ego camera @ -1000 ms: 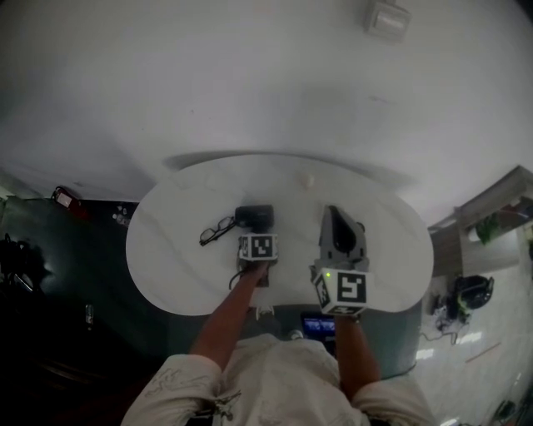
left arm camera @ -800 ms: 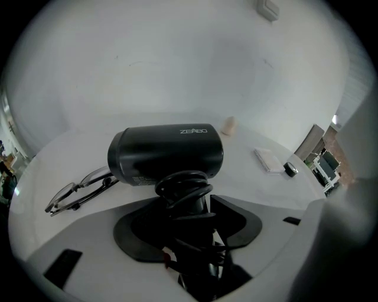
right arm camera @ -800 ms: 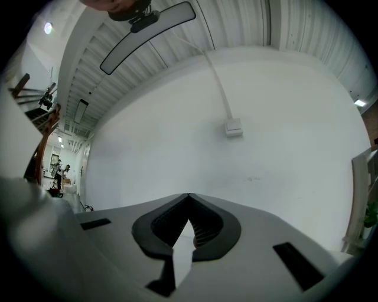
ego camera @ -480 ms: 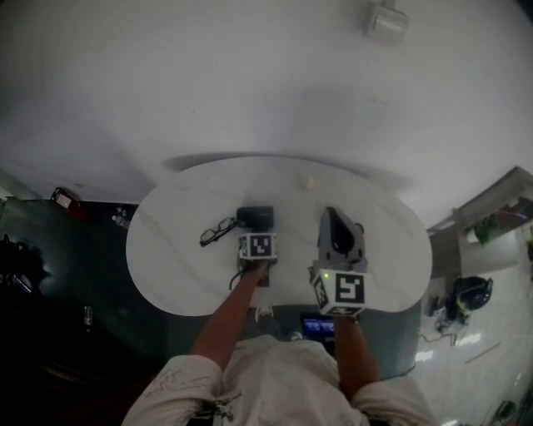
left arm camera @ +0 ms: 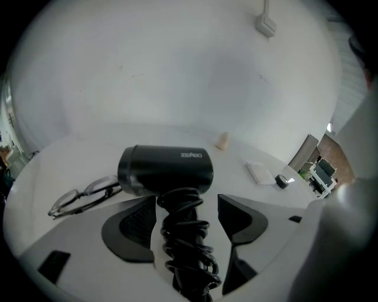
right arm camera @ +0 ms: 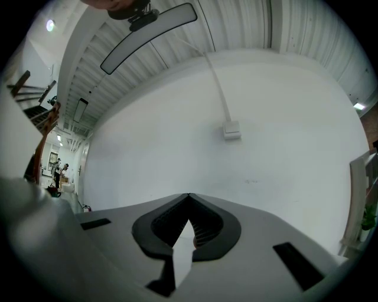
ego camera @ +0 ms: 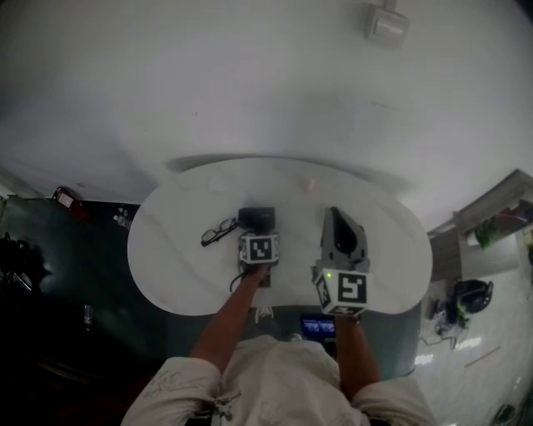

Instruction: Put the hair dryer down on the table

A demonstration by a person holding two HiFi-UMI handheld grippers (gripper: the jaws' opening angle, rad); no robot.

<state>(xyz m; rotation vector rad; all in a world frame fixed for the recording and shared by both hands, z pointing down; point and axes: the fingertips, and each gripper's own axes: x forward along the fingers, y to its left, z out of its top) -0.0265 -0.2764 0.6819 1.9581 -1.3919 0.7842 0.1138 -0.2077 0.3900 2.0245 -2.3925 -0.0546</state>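
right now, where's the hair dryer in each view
Head view: hair dryer on the table, left of centre, right of the glasses.
Left gripper view: centre, handle between the opening jaws of the left gripper, not gripped.
Right gripper view: not in it.
Shared landmark: white wall box.

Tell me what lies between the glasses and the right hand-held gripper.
The black hair dryer and the left hand-held gripper, jaws opening around its handle; the head view shows it.
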